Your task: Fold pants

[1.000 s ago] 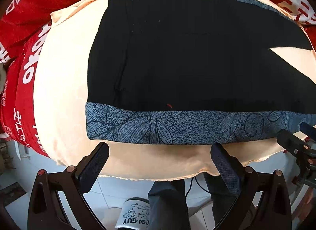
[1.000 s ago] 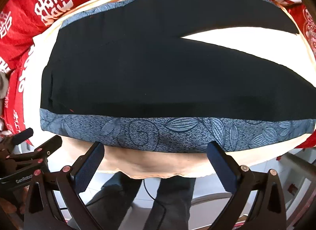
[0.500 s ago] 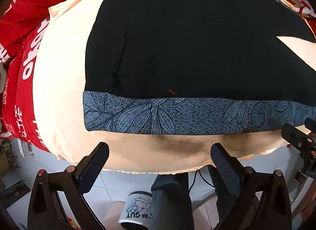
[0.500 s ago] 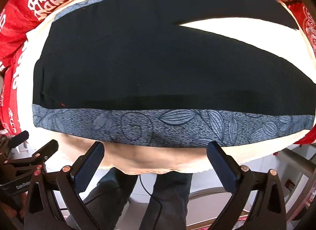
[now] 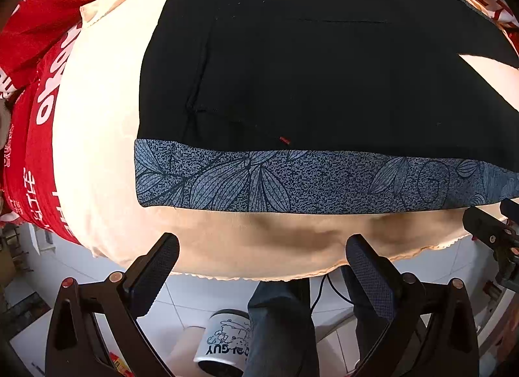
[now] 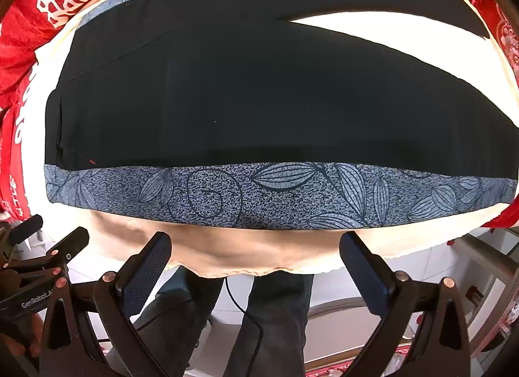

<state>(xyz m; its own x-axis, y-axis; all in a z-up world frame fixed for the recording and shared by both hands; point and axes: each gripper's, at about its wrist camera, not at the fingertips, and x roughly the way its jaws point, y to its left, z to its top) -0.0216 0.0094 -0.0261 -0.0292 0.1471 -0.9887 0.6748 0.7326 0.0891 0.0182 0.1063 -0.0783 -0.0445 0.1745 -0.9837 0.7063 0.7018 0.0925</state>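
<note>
A white tiled floor [image 5: 194,292] shows below the near edge of a tabletop draped in a red cloth [image 5: 39,163] printed with white characters, and over that lies a cream cloth [image 5: 97,137] with a scalloped hem. Spread flat on the cream cloth is a pair of black pants [image 5: 324,85], filling most of both views. The waist end lies toward the left, and the two legs run off to the right, parting in a narrow wedge where the cream cloth shows through. A blue-grey side band [image 5: 292,179] with a dark leaf and swirl print runs the length of the near edge; a matching band edges the far side. A tiny red mark [image 5: 284,140] sits on the black fabric just above the near band.

The person's legs in dark trousers [image 6: 275,328] stand under the table edge, with a thin black cable [image 6: 240,302] hanging between them. A white mug [image 5: 223,341] with dark lettering sits on the floor by the person's legs.

The left gripper [image 5: 261,257] hovers at the near edge below the waist end, jaws wide open and empty. The right gripper [image 6: 256,253] hovers at the near edge farther along the leg, jaws also wide open, touching nothing.
</note>
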